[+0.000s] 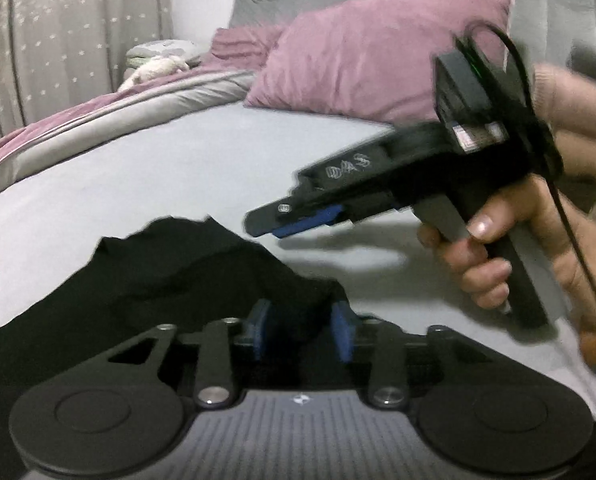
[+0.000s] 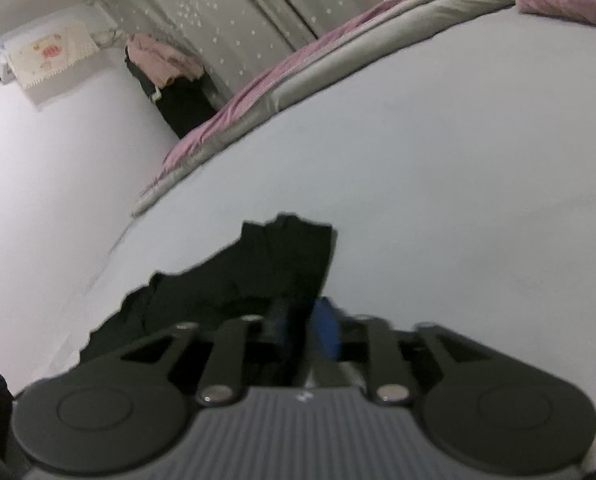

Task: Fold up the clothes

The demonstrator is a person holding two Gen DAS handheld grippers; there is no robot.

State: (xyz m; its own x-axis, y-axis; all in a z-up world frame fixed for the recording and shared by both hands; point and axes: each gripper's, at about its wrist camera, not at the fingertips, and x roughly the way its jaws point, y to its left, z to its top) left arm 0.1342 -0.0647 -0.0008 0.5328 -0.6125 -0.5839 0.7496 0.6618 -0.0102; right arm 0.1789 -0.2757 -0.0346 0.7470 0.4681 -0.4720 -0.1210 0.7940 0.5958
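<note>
While two claws hover, one black garment [image 1: 158, 272] lies crumpled.

A pink pillow [image 1: 378, 48] lies on the pale bedsheet [image 1: 178, 160] near a star-patterned curtain [image 2: 238, 12].

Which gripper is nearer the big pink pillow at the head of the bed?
Right, it seems. The right gripper hangs over the sheet just before the pink pillow; the left gripper sits farther back, at the black garment.
</note>
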